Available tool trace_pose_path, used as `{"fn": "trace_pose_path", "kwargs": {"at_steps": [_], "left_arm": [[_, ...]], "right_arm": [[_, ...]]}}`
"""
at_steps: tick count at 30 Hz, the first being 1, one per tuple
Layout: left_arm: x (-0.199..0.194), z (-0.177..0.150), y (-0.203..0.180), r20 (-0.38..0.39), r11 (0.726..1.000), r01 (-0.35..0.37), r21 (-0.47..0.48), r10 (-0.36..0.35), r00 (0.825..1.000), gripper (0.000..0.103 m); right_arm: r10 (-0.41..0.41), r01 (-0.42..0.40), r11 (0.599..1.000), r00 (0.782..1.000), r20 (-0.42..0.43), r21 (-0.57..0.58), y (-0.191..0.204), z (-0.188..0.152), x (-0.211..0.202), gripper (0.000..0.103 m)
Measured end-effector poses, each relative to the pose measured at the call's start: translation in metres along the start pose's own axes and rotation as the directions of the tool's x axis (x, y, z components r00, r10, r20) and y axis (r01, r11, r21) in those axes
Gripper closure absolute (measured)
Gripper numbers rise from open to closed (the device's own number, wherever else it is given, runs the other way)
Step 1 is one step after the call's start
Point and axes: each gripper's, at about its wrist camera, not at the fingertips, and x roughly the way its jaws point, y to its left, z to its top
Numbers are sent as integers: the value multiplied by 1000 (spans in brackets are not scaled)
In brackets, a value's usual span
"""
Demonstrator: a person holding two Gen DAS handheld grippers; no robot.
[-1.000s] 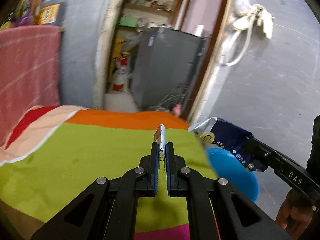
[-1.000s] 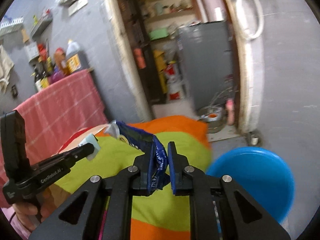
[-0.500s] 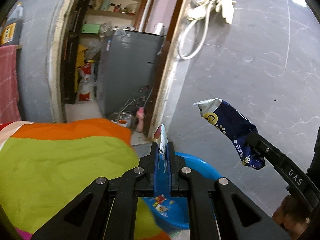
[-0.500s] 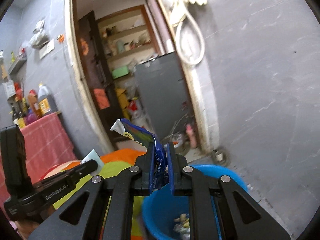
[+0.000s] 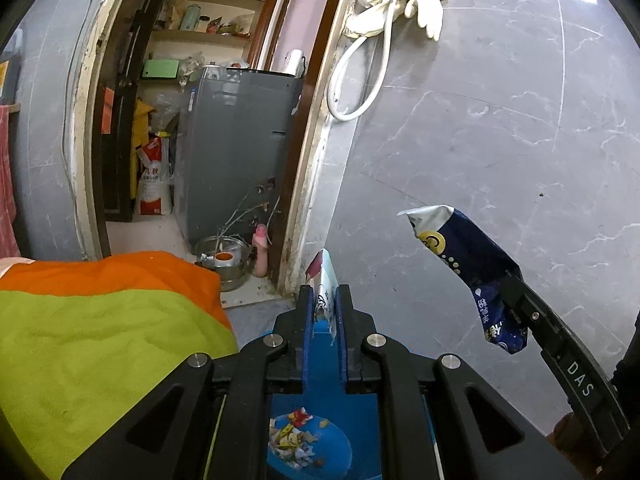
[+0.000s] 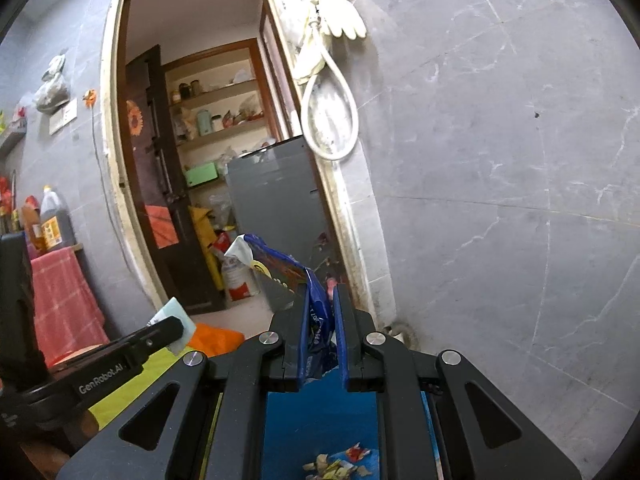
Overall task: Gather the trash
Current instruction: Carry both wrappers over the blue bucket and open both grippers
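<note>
My left gripper (image 5: 323,300) hangs over the blue basin (image 5: 332,460) with a small white and red wrapper (image 5: 322,276) upright between its pads. Its jaws are opening slightly, and the wrapper still stands between them. To its right, my right gripper (image 5: 516,296) is shut on a crumpled dark blue snack bag (image 5: 472,264). In the right wrist view the same blue bag (image 6: 276,264) sticks up and to the left from the right gripper (image 6: 322,300), above the basin (image 6: 320,420). The left gripper (image 6: 176,326) with its wrapper (image 6: 176,312) shows at the left. Paper scraps (image 5: 294,440) lie in the basin.
A green and orange bedspread (image 5: 100,340) lies to the left of the basin. Behind it an open doorway shows a grey cabinet (image 5: 236,152) and a metal pot (image 5: 224,256) on the floor. A grey tiled wall (image 5: 500,140) with a hose and gloves stands ahead on the right.
Both grippers have swung right, from above the bedspread to above the blue basin, each carrying its wrapper. The gap between the left pads looks slightly wider.
</note>
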Motion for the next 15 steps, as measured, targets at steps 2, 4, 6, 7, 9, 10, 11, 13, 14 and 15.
{"fn": "trace_pose_path", "kwargs": {"at_steps": [2,4,6,7,9,10,11,13,14,15], "left_arm": [[3,-1,0,1,1000,-6,1,6,1000,95],[5,-1,1,1,1000,-10,-2,10,1000,94],[8,-1,2,1,1000,-16,-2,16,1000,94],[7,-2,3,2,1000,-16,-2,16,1000,93],[9,-2,4,-3,1000,-16,0,16,1000,90],[9,-3,5,-4,1000,-20,-1,20,1000,88],[11,-3,5,-9,1000,-22,-2,22,1000,86],[15,-2,5,-21,1000,-24,-4,23,999,82],[16,-2,6,-26,1000,-28,-4,28,999,81],[18,-2,7,-29,1000,-31,-4,31,999,78]], "right_arm": [[-8,8,1000,1000,1,1,-2,-1,2,93],[-19,19,1000,1000,4,-5,-4,-1,4,93],[-28,28,1000,1000,6,-9,-5,-2,5,93],[-27,27,1000,1000,5,-10,-6,-2,6,93],[-29,29,1000,1000,-2,-10,-7,-3,9,93],[-28,28,1000,1000,-4,-9,-8,-3,10,93],[-24,24,1000,1000,-9,-6,-8,-4,12,93],[-23,23,1000,1000,-18,-5,-8,-5,15,92],[-18,18,1000,999,-26,-3,-9,-5,17,92],[-16,16,1000,999,-31,-2,-9,-5,19,92]]}}
